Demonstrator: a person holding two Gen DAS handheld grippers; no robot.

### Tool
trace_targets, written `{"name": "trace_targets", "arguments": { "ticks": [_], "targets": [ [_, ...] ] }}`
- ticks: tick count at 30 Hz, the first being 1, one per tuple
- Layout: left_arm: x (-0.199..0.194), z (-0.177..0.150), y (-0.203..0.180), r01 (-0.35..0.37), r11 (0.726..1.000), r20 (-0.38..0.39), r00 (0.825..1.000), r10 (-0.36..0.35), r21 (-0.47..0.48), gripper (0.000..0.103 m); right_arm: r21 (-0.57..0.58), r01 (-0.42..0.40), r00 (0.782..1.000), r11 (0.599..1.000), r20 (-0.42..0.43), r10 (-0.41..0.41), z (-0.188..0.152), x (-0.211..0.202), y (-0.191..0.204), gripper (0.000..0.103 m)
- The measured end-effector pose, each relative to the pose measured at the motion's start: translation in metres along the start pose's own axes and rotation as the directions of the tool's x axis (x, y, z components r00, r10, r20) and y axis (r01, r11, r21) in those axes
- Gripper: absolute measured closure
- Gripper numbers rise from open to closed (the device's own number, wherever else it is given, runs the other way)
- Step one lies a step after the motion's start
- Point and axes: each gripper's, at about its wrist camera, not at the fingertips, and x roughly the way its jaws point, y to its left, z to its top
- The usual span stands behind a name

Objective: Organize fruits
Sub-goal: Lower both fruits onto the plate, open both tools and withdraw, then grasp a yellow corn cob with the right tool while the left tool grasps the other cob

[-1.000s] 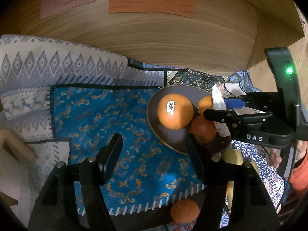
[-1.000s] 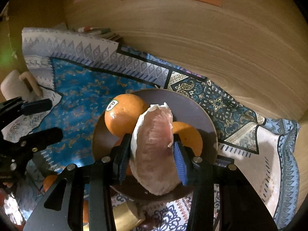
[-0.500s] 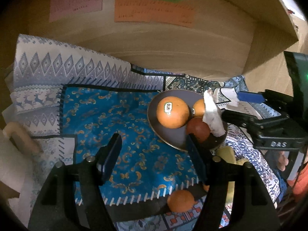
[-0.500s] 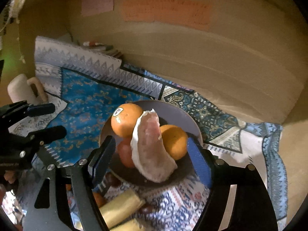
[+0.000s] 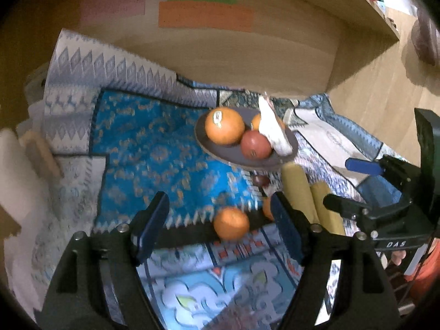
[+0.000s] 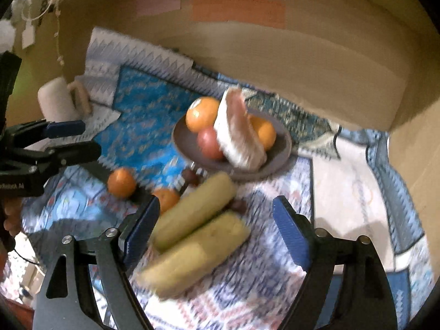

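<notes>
Yellow corn cobs [image 6: 198,228] lie between the spread right claw [image 6: 216,225].

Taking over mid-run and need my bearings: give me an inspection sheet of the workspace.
Surface: patterned cloths cover it.
Job's things: plate holds two oranges, a red fruit and a pomelo segment; two small oranges lie loose on the cloth.
Clutter: two corn cobs, mug.
Grippers: left gripper and right gripper empty, jaws open.
Cables: nothing seen.
Surroundings: wooden wall with coloured notes.
</notes>
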Motion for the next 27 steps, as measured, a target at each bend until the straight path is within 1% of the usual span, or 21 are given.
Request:
{"name": "trace_targets", "arguments": {
  "ticks": [5,6,8,11,13,15,16,17,18,19,20,21,22,23,24,27],
  "targets": [
    [0.002,-0.024,-0.008,0.001,1.0,-0.041,0.999,-0.001,-0.004,0.027,0.045,-0.038,0.998,0.998,-0.046,0.04,-0.025,0.006,0.007,0.021],
    [0.002,-0.028,-0.009,0.004,1.0,-0.046,0.999,-0.004,-0.006,0.027,0.059,-0.041,0.998,0.997,-0.042,0.043,-0.03,0.006,0.007,0.021],
    [0.003,-0.034,-0.013,0.005,1.0,-0.057,0.998,-0.006,-0.008,0.027,0.088,-0.038,0.999,0.995,-0.03,0.041,-0.033,0.004,0.006,0.017],
    [0.003,-0.041,-0.02,0.006,1.0,-0.066,0.998,-0.006,-0.004,0.027,0.12,-0.066,0.997,0.991,-0.04,0.071,-0.035,0.005,0.005,0.017],
    [0.003,-0.042,-0.023,0.01,1.0,-0.066,0.998,-0.01,-0.004,0.027,0.116,-0.08,0.995,0.99,-0.052,0.087,-0.038,0.007,0.007,0.017],
    [0.003,-0.044,-0.027,0.013,1.0,-0.064,0.998,-0.014,-0.006,0.027,0.089,-0.055,0.996,0.994,-0.066,0.061,-0.041,0.009,0.011,0.018],
    [0.004,-0.044,-0.029,0.015,1.0,-0.064,0.998,-0.016,-0.008,0.027,0.082,-0.063,0.996,0.995,-0.065,0.068,-0.042,0.01,0.011,0.018],
    [0.005,-0.044,-0.031,0.019,1.0,-0.068,0.998,-0.019,-0.009,0.027,0.088,-0.078,0.995,0.993,-0.062,0.084,-0.043,0.009,0.01,0.02],
    [0.007,-0.044,-0.033,0.022,1.0,-0.071,0.997,-0.023,-0.01,0.027,0.093,-0.102,0.992,0.99,-0.061,0.108,-0.043,0.008,0.008,0.027],
    [0.008,-0.044,-0.036,0.028,1.0,-0.075,0.997,-0.029,-0.009,0.027,0.088,-0.126,0.99,0.988,-0.059,0.131,-0.043,0.005,0.008,0.037],
    [0.01,-0.044,-0.037,0.033,0.999,-0.078,0.996,-0.033,-0.007,0.027,0.079,-0.128,0.989,0.989,-0.057,0.133,-0.044,0.002,0.008,0.045],
    [0.011,-0.043,-0.04,0.039,0.999,-0.082,0.996,-0.039,-0.003,0.027,0.063,-0.109,0.993,0.992,-0.048,0.112,-0.045,-0.002,0.009,0.048],
    [0.013,-0.042,-0.044,0.048,0.999,-0.086,0.995,-0.047,0.005,0.027,0.038,-0.08,0.996,0.996,-0.039,0.081,-0.047,-0.006,0.01,0.053],
    [0.014,-0.041,-0.048,0.056,0.998,-0.089,0.995,-0.054,0.013,0.027,0.019,-0.059,0.998,0.998,-0.033,0.06,-0.049,-0.009,0.01,0.057],
    [0.016,-0.041,-0.052,0.06,0.998,-0.092,0.994,-0.058,0.019,0.027,0.012,-0.051,0.998,0.999,-0.031,0.052,-0.051,-0.012,0.008,0.058],
    [0.024,-0.038,-0.064,0.077,0.996,-0.106,0.992,-0.073,0.041,0.027,0.027,-0.043,0.999,0.999,-0.031,0.044,-0.056,-0.02,-0.006,0.065]
  ]
}}
